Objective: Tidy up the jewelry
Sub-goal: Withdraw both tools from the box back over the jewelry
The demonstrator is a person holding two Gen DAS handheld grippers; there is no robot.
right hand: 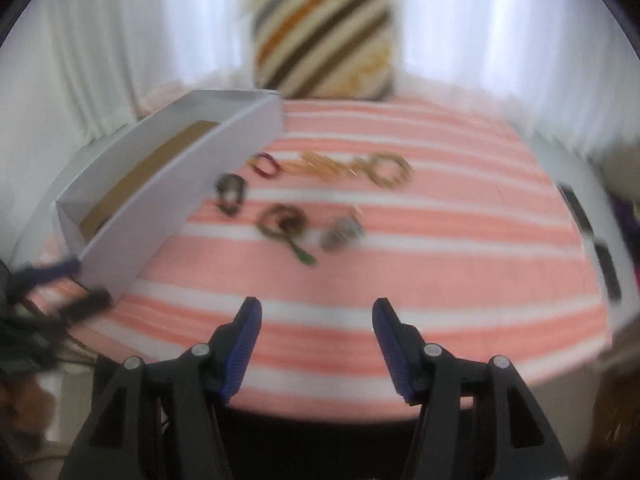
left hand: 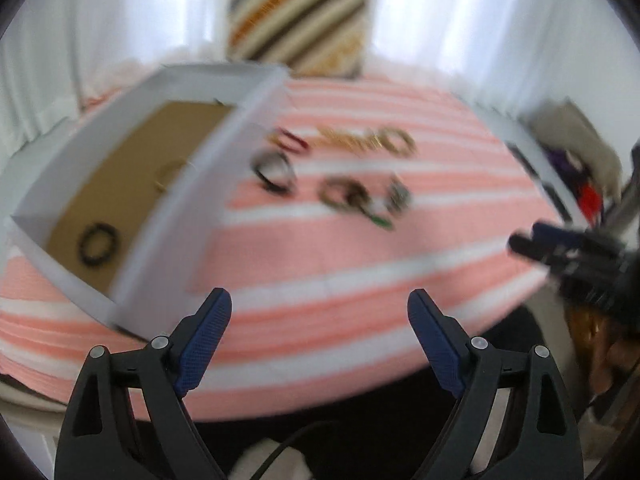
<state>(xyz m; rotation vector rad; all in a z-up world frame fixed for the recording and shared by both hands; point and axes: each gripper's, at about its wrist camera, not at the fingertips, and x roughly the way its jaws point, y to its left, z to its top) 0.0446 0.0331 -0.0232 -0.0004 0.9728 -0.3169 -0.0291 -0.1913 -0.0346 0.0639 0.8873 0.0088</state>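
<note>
Both tools stand spread with nothing between their pads: the left tool (left hand: 320, 336) hangs over the near edge of the pink-and-white striped bed cover (left hand: 360, 248), just beside the white box (left hand: 224, 148), and the right tool (right hand: 317, 340) hangs over the same near edge further right. A black beaded bracelet (left hand: 99, 243) and a thin gold ring-shaped piece (left hand: 170, 174) already lie on the box's brown floor. The rest sits on the cover well ahead of both tools: a dark bangle (left hand: 274, 171), a red one (left hand: 291, 141), a gold chain (left hand: 348, 141) ending in a gold bangle (left hand: 396, 142), a brown beaded bracelet (left hand: 344, 194) with a green bit, and a silvery piece (left hand: 398, 197). The pieces lie close together, some touching, so one closing pinch could snag a neighbour or drag the chain. The soft cover may bunch under the pads. The box wall stands just beside the dark bangle, so a low sweep could knock it. Blur hides finer detail.
</note>
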